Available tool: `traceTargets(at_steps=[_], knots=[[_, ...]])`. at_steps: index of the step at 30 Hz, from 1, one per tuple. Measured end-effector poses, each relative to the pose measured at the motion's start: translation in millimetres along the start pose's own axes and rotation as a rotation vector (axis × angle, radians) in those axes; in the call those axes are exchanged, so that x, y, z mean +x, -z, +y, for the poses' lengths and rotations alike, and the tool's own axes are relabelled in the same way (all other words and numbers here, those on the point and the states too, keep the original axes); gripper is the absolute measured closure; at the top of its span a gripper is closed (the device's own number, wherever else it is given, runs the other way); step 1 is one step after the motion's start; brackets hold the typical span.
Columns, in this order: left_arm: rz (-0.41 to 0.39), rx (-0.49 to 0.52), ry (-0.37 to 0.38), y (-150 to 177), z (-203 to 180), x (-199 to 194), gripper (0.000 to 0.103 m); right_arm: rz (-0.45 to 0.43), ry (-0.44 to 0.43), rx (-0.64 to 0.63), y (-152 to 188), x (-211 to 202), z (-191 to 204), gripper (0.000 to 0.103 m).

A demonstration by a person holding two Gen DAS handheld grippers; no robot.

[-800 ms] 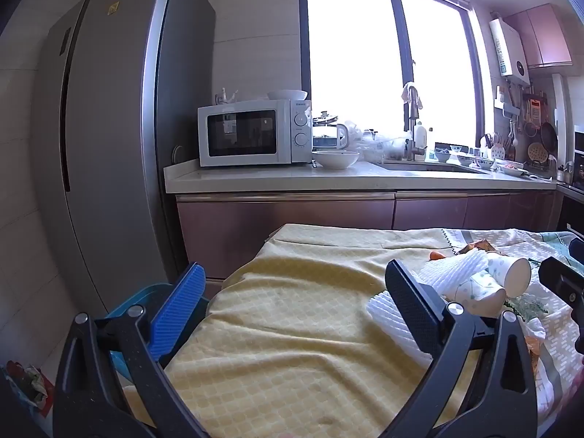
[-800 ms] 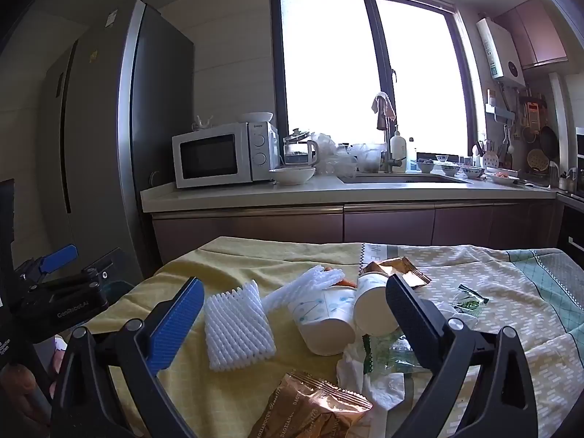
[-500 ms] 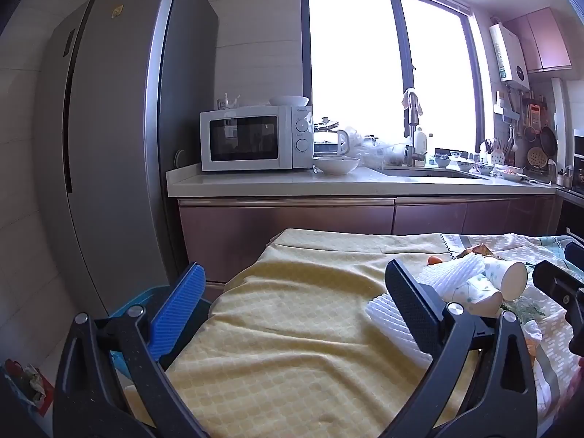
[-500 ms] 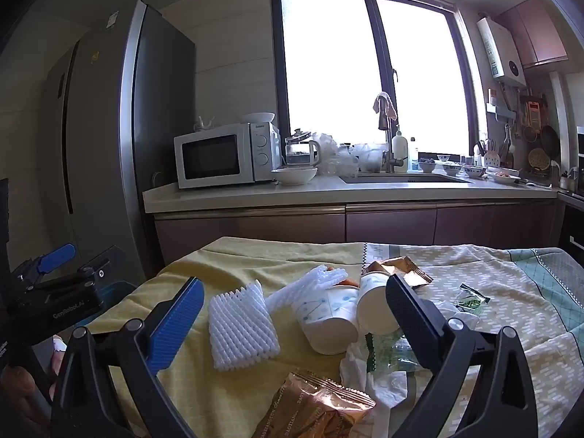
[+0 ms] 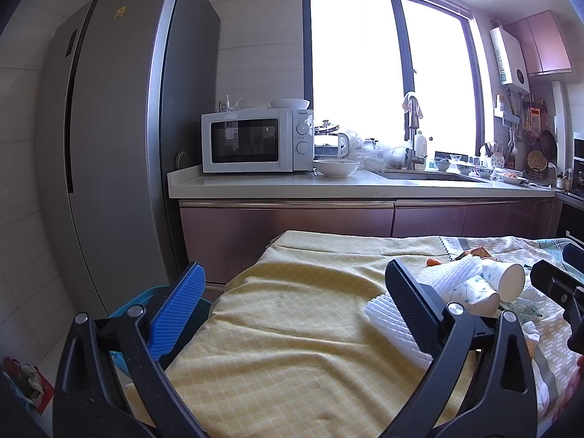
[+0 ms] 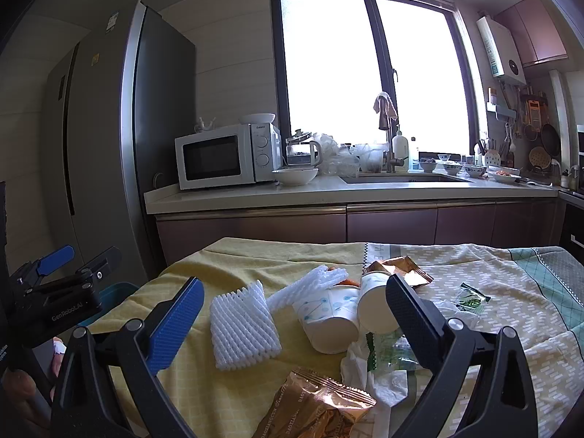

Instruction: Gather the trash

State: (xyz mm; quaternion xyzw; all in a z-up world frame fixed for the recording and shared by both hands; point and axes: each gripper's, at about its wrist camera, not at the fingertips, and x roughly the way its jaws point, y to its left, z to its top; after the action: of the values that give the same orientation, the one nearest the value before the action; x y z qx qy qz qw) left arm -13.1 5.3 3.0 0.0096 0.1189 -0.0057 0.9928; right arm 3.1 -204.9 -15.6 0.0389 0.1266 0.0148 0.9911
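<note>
Trash lies on a table with a yellow cloth (image 6: 233, 266): a white foam net sleeve (image 6: 242, 326), a second foam sleeve (image 6: 310, 286), two tipped paper cups (image 6: 330, 323) (image 6: 376, 308), a gold snack wrapper (image 6: 321, 408), another gold wrapper (image 6: 398, 270), a crumpled tissue with a green packet (image 6: 383, 361) and a small green packet (image 6: 471, 301). My right gripper (image 6: 292, 317) is open and empty just above the pile. My left gripper (image 5: 292, 303) is open and empty over the bare cloth, left of the foam (image 5: 387, 314) and the cups (image 5: 503, 281).
A blue bin (image 5: 146, 303) stands on the floor at the table's left edge, below my left gripper. A tall grey fridge (image 5: 120, 146) is to the left. The counter (image 5: 328, 186) behind holds a microwave (image 5: 255, 140), a bowl and a sink.
Both views have shifted slightly, with the scene drifting a little down and right as the grippers lift and ease back. Nothing on the table has moved.
</note>
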Motion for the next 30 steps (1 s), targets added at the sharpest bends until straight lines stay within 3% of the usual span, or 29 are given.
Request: traceTargets(at_steps=[30], knots=[[-0.017,0.004,0.005,1.3,-2.0,-5.9,0.006,0.006,-0.017,0.010,1.1,2.2,-1.3,0.007]])
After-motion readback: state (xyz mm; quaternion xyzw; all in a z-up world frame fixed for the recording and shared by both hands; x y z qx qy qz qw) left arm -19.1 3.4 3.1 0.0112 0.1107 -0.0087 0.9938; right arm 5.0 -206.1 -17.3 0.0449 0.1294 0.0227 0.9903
